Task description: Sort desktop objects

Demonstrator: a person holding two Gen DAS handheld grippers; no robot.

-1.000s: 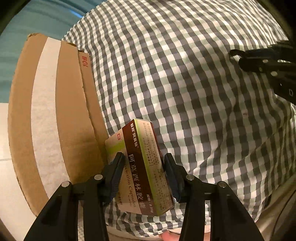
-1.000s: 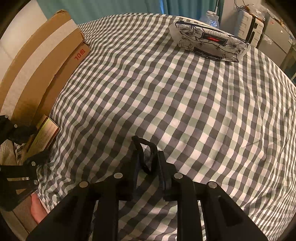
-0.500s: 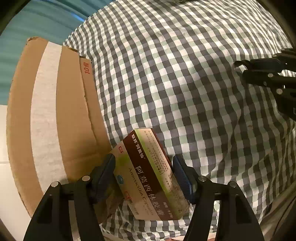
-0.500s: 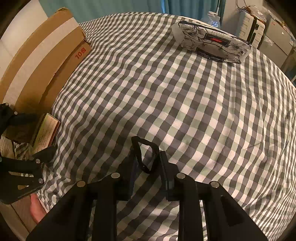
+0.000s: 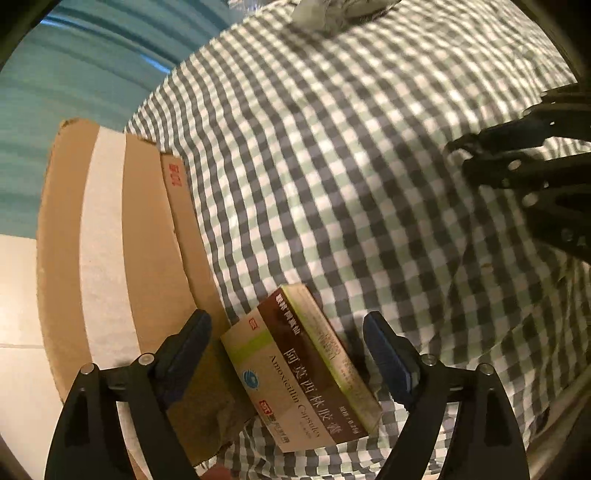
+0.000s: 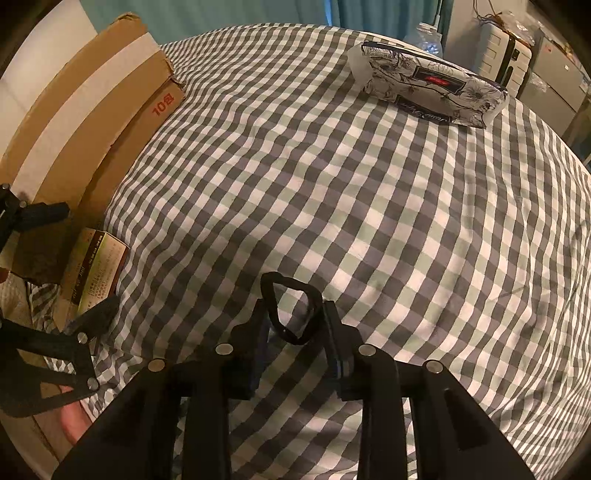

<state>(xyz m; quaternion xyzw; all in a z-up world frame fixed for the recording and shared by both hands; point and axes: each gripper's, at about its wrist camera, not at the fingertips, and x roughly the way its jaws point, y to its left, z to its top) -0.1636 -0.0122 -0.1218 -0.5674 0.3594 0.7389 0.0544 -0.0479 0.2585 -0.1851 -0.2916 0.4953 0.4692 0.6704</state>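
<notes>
A brown, white and green medicine box [image 5: 306, 376] lies on the checked tablecloth [image 5: 332, 166], its left edge against a big cardboard box [image 5: 110, 240]. My left gripper [image 5: 286, 319] straddles it with its jaws opening wide, and neither pad touches it. The right wrist view shows the same medicine box [image 6: 98, 273] and left gripper [image 6: 74, 264] at the left edge. My right gripper [image 6: 295, 310] points down at the cloth with a thin black elastic loop [image 6: 266, 291] standing between its fingers. Its jaws are opening slightly and the loop still touches both pads.
A floral pouch [image 6: 428, 85] lies at the far side of the tablecloth [image 6: 332, 184]. The taped cardboard box [image 6: 92, 92] lines the left edge. A plastic bottle [image 6: 424, 35] and a white suitcase [image 6: 506, 55] stand beyond the table. A person's finger [image 6: 72, 421] shows low left.
My left jaws spread apart and let go of the medicine box, which now lies flatter against the cardboard box. My right jaws widened a little and the black loop spread out.
</notes>
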